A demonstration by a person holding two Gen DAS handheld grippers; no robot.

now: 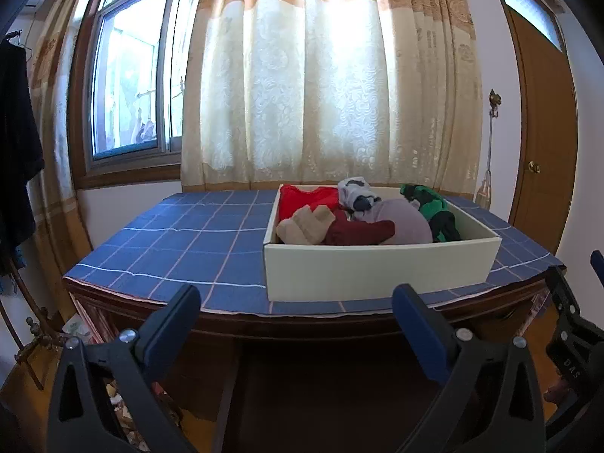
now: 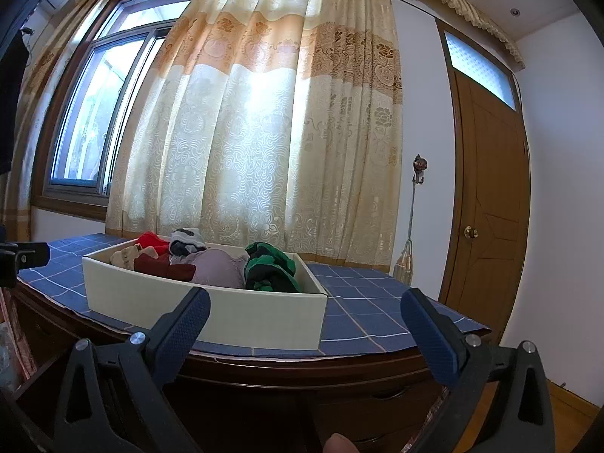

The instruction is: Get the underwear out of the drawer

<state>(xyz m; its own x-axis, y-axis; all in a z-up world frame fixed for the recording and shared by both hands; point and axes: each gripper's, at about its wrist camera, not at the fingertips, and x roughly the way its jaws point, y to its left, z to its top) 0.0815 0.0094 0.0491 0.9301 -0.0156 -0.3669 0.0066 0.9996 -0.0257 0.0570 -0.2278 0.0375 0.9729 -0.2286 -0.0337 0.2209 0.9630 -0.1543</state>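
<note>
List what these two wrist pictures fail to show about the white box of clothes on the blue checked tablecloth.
- Floor of the white cardboard box: hidden in both views by its near wall and the heaped clothes.
- Lower part of the green and black garment: right wrist view, sunk behind the box wall.
- Which pieces are underwear: folded bundles such as the mauve rounded garment hide their shape.
- Right gripper: left wrist view, cut off by the edge.

Both wrist views face drawer from table's front.
</note>
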